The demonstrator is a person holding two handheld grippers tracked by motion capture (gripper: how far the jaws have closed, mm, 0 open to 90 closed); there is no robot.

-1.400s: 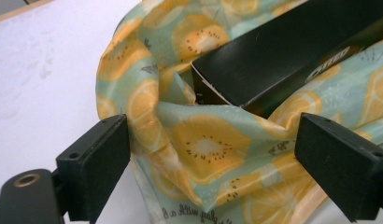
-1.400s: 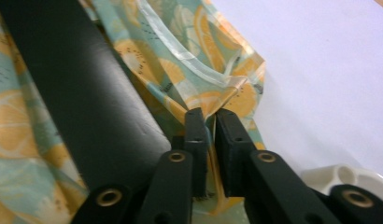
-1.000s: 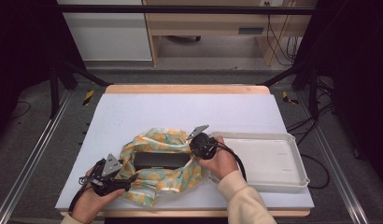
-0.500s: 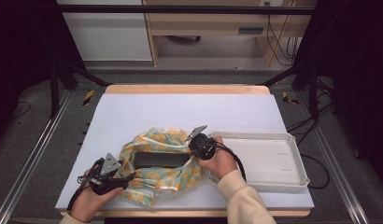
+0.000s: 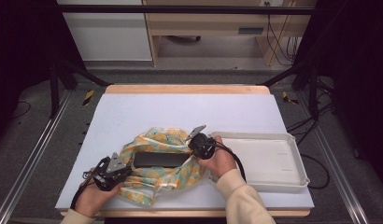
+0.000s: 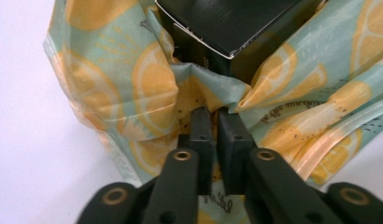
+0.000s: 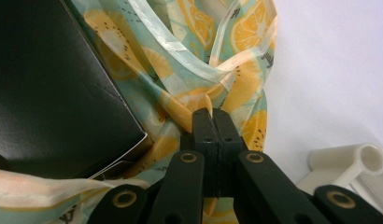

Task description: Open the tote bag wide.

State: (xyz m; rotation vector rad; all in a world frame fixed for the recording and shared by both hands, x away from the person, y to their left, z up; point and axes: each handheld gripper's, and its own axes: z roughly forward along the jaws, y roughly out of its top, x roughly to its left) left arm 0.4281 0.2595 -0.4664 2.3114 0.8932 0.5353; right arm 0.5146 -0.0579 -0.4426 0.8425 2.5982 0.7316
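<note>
On the pale blue table top [image 5: 147,112], the lemon-print cloth [image 5: 157,140] wraps a black box [image 5: 161,159] near centre. The left gripper [image 6: 215,114], at eight o'clock, has just closed, pinching cloth; the right gripper [image 7: 212,114], at three o'clock, clamps cloth. A white tray [image 5: 292,140] sits right; dark floor surrounds.

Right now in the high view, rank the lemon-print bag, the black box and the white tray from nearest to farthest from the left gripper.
1. Lemon-print plastic bag: pinched in the left gripper jaws, at the bag's near-left corner.
2. Flat black box: inside the bag, just right of that gripper.
3. Shallow white plastic tray: at the table's right side, beyond the right gripper.
</note>
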